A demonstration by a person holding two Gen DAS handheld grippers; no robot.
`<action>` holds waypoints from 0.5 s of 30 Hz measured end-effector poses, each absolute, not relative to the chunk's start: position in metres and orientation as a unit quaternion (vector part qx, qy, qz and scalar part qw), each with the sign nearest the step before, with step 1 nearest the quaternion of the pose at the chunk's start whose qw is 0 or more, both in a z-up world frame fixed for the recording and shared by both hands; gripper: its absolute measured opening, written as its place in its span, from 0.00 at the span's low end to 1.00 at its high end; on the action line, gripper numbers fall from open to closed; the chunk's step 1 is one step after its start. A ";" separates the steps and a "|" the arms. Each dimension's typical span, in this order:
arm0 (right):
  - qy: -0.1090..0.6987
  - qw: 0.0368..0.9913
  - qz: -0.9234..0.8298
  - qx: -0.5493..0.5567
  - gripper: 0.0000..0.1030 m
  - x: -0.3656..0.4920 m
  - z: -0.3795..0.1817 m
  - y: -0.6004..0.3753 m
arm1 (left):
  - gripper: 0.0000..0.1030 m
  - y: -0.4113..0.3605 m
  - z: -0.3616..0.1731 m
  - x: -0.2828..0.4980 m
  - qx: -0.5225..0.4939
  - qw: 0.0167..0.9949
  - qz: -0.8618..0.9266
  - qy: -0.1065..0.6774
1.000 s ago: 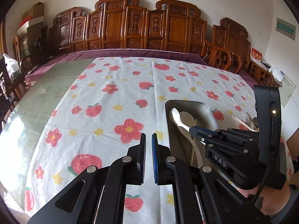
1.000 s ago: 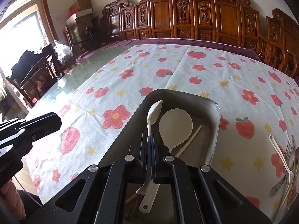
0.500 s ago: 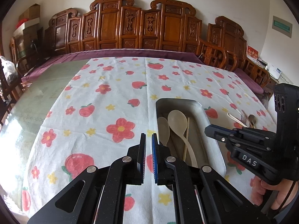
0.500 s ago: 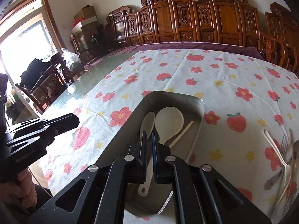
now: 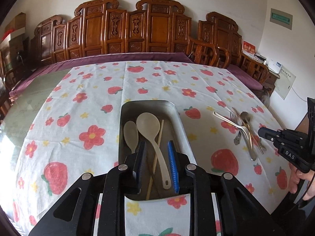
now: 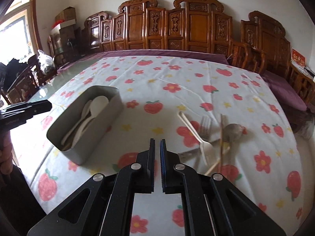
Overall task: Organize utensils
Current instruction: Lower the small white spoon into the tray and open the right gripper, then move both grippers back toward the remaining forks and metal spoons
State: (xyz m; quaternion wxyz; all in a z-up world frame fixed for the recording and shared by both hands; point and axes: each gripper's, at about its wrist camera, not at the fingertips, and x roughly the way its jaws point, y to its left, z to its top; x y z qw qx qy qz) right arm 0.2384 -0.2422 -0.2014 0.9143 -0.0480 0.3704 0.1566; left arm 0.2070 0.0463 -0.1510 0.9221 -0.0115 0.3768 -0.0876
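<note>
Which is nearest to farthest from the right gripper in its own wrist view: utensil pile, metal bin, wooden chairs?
1. Utensil pile, just ahead, to the right of the right gripper.
2. Metal bin, ahead on the left.
3. Wooden chairs, beyond the table's far edge.

A table bears a flowered cloth, grey bin and loose cutlery.

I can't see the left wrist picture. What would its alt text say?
A grey bin on a strawberry-print tablecloth holds two pale spoons and a chopstick; the left gripper, jaws opening, hovers over it. Loose cutlery lies right.
</note>
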 end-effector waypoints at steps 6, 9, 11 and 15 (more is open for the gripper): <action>0.376 0.916 0.128 -0.066 0.20 0.253 -0.224 -0.271 | 0.21 0.020 -0.158 0.204 0.001 0.919 -0.105 0.380; 0.377 0.916 0.126 -0.057 0.20 0.266 -0.238 -0.280 | 0.21 0.011 -0.161 0.203 0.008 0.918 -0.111 0.381; 0.385 0.913 0.125 -0.054 0.20 0.274 -0.247 -0.281 | 0.21 0.006 -0.164 0.203 0.013 0.917 -0.112 0.384; 0.391 0.910 0.125 -0.062 0.20 0.286 -0.257 -0.279 | 0.21 -0.001 -0.168 0.204 0.020 0.915 -0.114 0.387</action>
